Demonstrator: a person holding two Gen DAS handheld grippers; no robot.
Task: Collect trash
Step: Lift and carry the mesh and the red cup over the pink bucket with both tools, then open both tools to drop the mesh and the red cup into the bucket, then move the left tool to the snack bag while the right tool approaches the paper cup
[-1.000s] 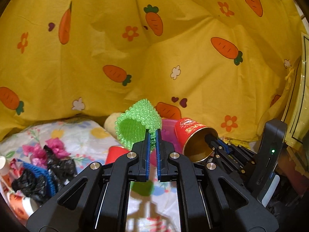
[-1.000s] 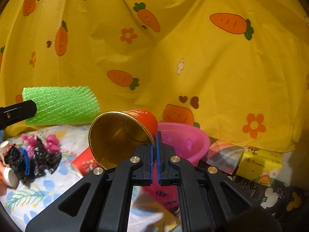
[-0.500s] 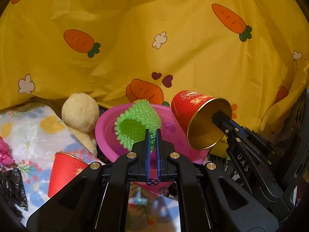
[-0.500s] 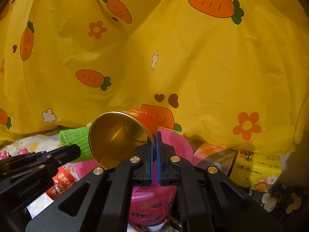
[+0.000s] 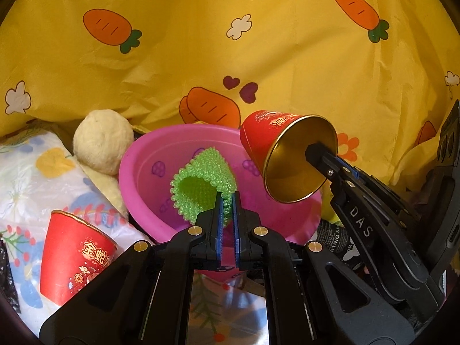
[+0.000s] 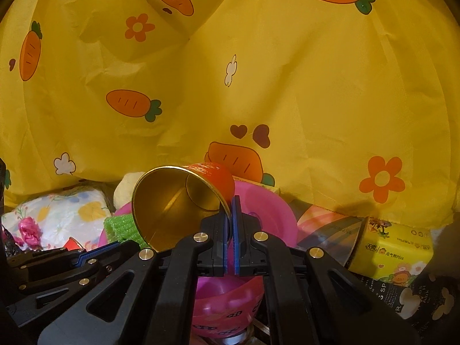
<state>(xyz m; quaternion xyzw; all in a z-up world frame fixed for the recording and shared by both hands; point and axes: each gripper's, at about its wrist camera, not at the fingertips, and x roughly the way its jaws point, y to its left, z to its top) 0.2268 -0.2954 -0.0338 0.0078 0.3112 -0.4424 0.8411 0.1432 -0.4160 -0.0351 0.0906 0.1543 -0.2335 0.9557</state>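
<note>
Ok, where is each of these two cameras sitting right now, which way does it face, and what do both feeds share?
Left wrist: sits behind the left gripper, looking along its fingers, which pinch the green foam net above the pink basin; the right gripper enters from the right.
Right wrist: sits behind the right gripper, which clamps the rim of the red paper cup over the basin; the left gripper's fingers show at lower left.
Shared: basin, foam net, held cup, yellow carrot cloth.

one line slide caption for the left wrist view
Left gripper holds green foam net over pink basin; right gripper brings red cup.
</note>
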